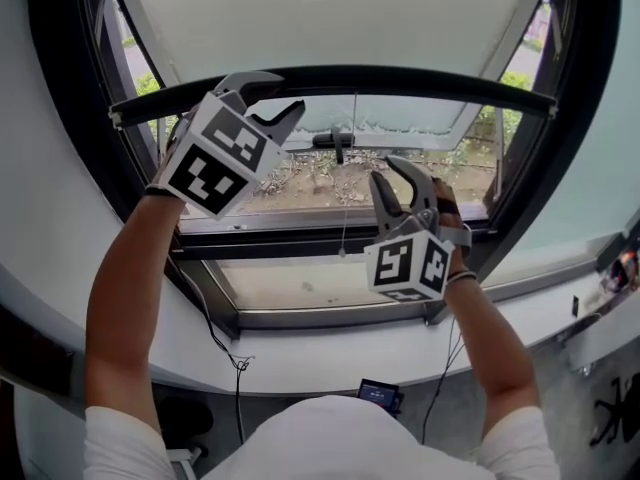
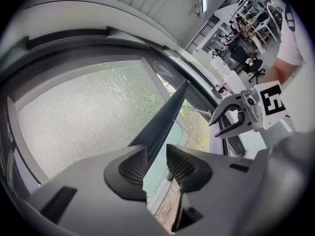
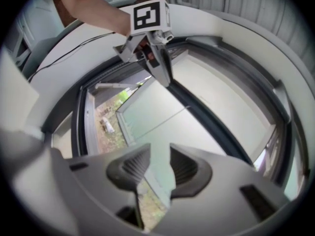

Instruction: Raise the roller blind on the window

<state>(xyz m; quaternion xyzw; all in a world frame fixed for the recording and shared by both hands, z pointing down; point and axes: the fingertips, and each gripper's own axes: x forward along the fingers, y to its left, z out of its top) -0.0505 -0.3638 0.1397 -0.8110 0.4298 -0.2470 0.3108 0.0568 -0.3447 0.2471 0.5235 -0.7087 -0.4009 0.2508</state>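
The roller blind (image 1: 330,8) covers the upper part of the window. Its dark bottom bar (image 1: 420,80) runs across from the left side of the window frame (image 1: 330,248) to the right, with open glass showing below it. A thin cord (image 1: 353,168) hangs from the middle of the bar down to the lower frame rail.

Your left gripper (image 1: 290,90) is at the bar's left end with its jaws apart, one above the bar and one below. In the left gripper view the bar lines up with the gap, and neither pad looks pressed onto it. If you lift from that end only, the bar will probably tilt and the fabric could roll up crooked or rub the left side of the frame. With no clamp on it, the bar may also slide off the lower jaw and drop.

Your right gripper (image 1: 384,168) is lower, just right of the cord. Its jaws are also apart with nothing between them. It could miss so thin a cord, or tug it sideways and set the bar swinging. Keep both grippers clear of the glass.
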